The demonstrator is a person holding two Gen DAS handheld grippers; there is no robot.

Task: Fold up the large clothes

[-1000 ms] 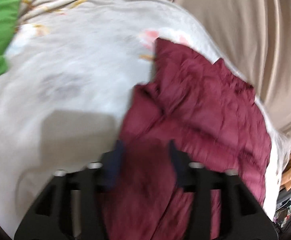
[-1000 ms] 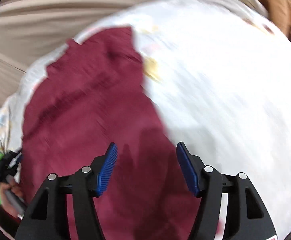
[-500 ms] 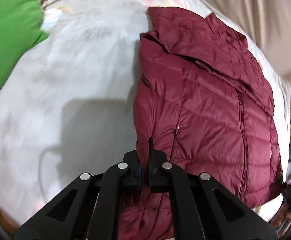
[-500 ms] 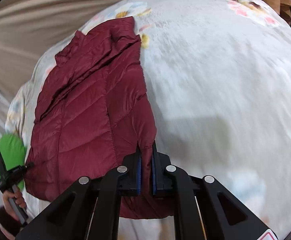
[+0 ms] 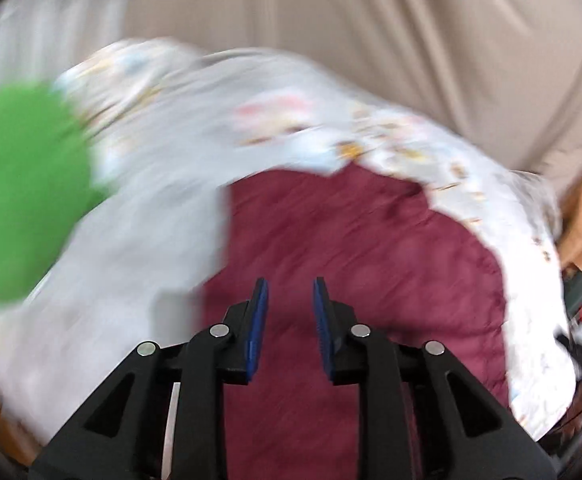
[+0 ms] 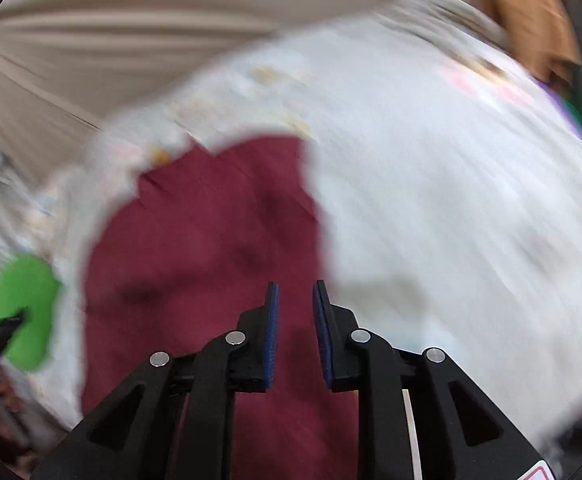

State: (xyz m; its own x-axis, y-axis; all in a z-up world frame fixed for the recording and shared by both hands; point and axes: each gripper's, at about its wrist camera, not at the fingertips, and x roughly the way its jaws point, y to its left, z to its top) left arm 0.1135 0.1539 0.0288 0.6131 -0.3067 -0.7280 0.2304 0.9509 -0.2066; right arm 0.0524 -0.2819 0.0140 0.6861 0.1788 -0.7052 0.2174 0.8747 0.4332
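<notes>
Pale floral bedsheet (image 5: 139,248) carries a blurred maroon jacket (image 5: 363,248); left claw (image 5: 290,312) and right claw (image 6: 295,312) opening, nothing gripped.

Bedsheet (image 6: 451,200) right of jacket (image 6: 211,240) bare, room to pass; green cushion (image 5: 19,200) blocks left side, curtain (image 5: 371,40) behind bed

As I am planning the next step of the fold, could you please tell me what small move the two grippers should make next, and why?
Probably lower both toward the near edge of the maroon puffer jacket to grip it. The left gripper and right gripper have jaws opening with nothing visibly between them, while the jacket lies on the pale floral bedsheet; both views are blurred.
</notes>
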